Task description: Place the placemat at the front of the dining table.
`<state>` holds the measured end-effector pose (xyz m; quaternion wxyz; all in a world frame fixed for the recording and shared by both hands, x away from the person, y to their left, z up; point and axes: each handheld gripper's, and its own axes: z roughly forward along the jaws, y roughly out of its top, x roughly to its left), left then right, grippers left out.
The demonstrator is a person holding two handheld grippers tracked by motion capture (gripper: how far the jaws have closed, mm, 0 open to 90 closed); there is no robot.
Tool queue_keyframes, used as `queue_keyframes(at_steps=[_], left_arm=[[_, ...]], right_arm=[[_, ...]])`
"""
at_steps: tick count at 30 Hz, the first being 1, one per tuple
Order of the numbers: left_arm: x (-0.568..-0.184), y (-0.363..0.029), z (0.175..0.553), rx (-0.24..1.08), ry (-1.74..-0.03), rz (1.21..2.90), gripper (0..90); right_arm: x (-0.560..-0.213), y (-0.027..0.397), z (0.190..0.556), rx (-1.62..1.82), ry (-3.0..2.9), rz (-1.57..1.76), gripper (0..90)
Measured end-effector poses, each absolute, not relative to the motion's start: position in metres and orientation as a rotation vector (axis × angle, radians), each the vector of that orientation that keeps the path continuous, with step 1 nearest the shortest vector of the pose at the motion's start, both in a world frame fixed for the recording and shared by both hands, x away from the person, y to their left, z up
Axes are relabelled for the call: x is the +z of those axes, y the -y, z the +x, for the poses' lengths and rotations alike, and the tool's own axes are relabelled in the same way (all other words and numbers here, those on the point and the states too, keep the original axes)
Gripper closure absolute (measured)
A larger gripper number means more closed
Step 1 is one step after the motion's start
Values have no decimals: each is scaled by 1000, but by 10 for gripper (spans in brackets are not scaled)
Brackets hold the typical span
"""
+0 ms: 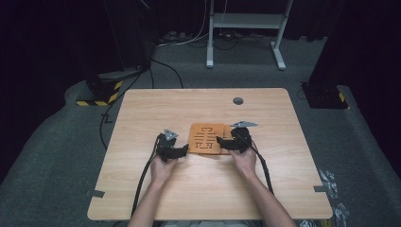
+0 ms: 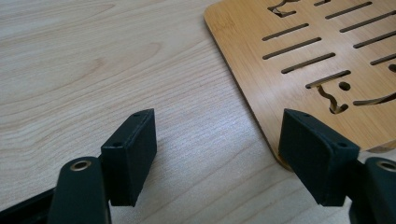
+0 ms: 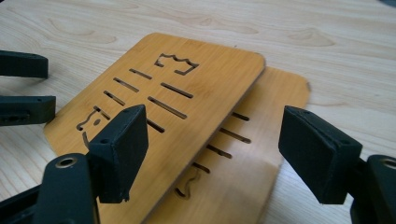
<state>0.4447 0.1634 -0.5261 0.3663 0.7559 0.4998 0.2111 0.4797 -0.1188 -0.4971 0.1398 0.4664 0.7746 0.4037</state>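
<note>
No readable text, label, brand or number anywhere; just cut-out slots and shapes in the wooden boards (image 3: 187,107).

Slotted cut-outs are borne by two orange-brown boards (image 3: 205,79); the worktop (image 1: 142,189) is pale wood-grained; jaws are black.

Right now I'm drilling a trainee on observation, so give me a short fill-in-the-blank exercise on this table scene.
1. The slotted bamboo boards number ____.
2. The upper board lies ____ the lower board, partly covering it.
3. The jaws of the right gripper stand ____.
4. The left gripper is held near the boards' ____ edge in the high view.

Missing words: two; on; open; left
</note>
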Motion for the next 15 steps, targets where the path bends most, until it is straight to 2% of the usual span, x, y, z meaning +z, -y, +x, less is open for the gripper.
queue_keyframes(at_steps=[15], left_arm=[[-526,-163,445,544,-1285,1943,278]], right_arm=[[-511,109,485,1172,-2296,1387,231]])
